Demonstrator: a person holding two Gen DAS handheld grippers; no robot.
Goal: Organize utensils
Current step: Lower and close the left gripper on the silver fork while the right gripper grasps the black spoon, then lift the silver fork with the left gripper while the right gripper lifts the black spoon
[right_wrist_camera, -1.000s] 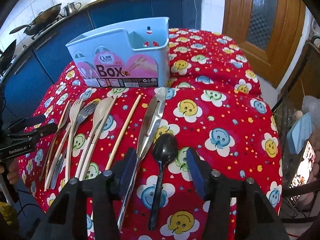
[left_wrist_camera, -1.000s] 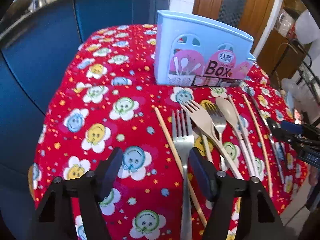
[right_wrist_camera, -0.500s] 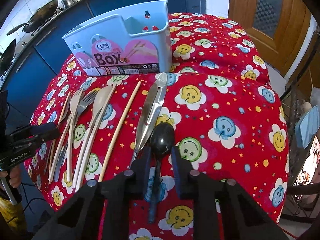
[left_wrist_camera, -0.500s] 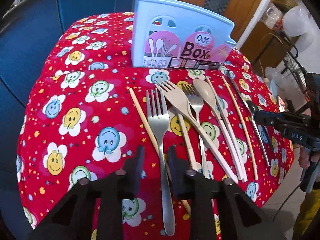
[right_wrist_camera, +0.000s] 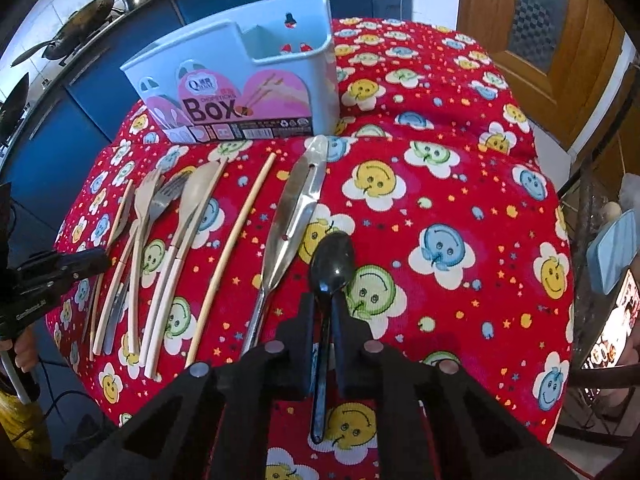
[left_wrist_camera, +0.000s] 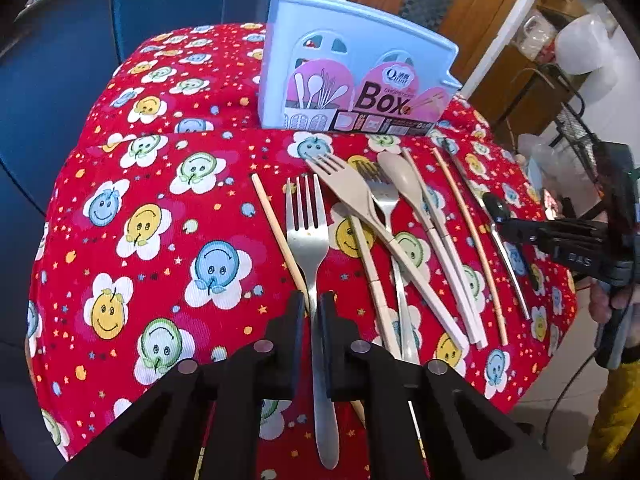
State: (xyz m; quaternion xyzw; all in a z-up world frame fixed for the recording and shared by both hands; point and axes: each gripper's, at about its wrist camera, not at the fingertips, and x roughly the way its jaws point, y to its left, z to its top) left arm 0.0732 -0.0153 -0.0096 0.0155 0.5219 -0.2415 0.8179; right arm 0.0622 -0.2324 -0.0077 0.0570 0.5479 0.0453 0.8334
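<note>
Left tool (left_wrist_camera: 313, 306) clamped on steel fork (left_wrist_camera: 308, 236) handle; right tool (right_wrist_camera: 323, 306) pinches black spoon (right_wrist_camera: 332, 260). Only right view shows blue box (right_wrist_camera: 240, 92) compartments from above.

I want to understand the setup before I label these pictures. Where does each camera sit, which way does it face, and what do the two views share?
Left wrist: sits on the left gripper, looks down its fingers at the metal fork they are shut on; the right gripper shows at the right edge.
Right wrist: sits on the right gripper, looks down at the black spoon it is shut on; the left gripper shows at the left edge.
Shared: the blue utensil box, the row of cutlery, the red tablecloth.
</note>
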